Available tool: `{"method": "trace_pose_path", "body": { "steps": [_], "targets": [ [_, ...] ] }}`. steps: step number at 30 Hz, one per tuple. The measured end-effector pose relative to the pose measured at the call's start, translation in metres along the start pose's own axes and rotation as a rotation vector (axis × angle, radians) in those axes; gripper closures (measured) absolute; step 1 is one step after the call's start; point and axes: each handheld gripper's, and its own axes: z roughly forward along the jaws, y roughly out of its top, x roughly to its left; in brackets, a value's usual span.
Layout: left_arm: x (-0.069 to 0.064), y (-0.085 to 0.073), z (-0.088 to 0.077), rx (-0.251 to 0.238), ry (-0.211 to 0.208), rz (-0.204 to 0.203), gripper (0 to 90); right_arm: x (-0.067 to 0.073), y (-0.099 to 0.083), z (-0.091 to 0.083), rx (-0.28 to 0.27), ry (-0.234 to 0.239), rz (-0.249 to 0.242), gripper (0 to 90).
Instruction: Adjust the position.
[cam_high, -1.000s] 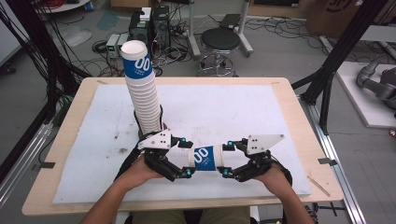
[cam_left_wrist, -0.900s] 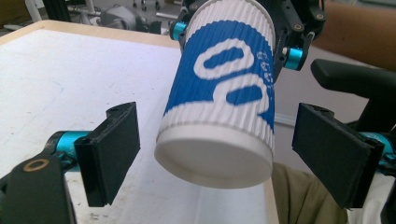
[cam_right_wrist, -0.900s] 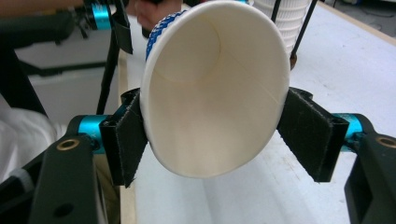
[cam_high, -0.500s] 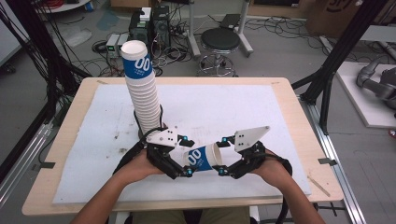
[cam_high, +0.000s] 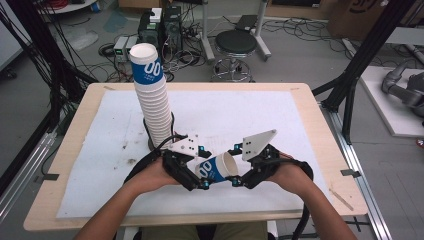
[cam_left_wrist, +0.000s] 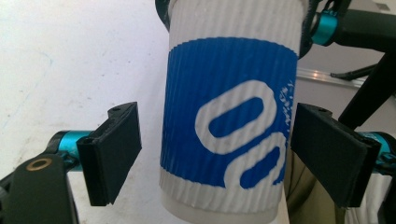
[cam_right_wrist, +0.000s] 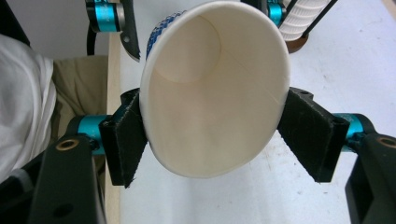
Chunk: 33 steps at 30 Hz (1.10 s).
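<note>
While the right tool (cam_high: 239, 176) pinches the paper cup (cam_high: 216, 168) by its rim, lifted off the tabletop (cam_high: 310, 150) just right of the cup stack (cam_high: 152, 107), the left tool (cam_high: 197, 177), closing slightly, stands spread around the cup, so it now hangs from the right tool.

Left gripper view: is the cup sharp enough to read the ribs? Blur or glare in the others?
Left gripper view: cup sharp, ribs and blue print crisp, even light. Right gripper view: the rim soft, near pads sharp, no glare. High view: soft and grainy, cup stack legible, faint shadows on the white mat.
</note>
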Motion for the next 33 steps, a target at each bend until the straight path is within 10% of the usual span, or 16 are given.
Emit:
{"method": "trace_pose_path", "body": {
  "steps": [18,33],
  "targets": [
    [0.0,0.004,0.021,0.12,-0.06,-0.007,21.4,0.004,0.022,0.009,0.17,0.031,-0.077,27.0],
    [-0.002,-0.002,0.029,0.106,-0.09,0.014,28.3,0.005,0.022,0.012,0.204,0.049,-0.096,25.1]
  ]
}}
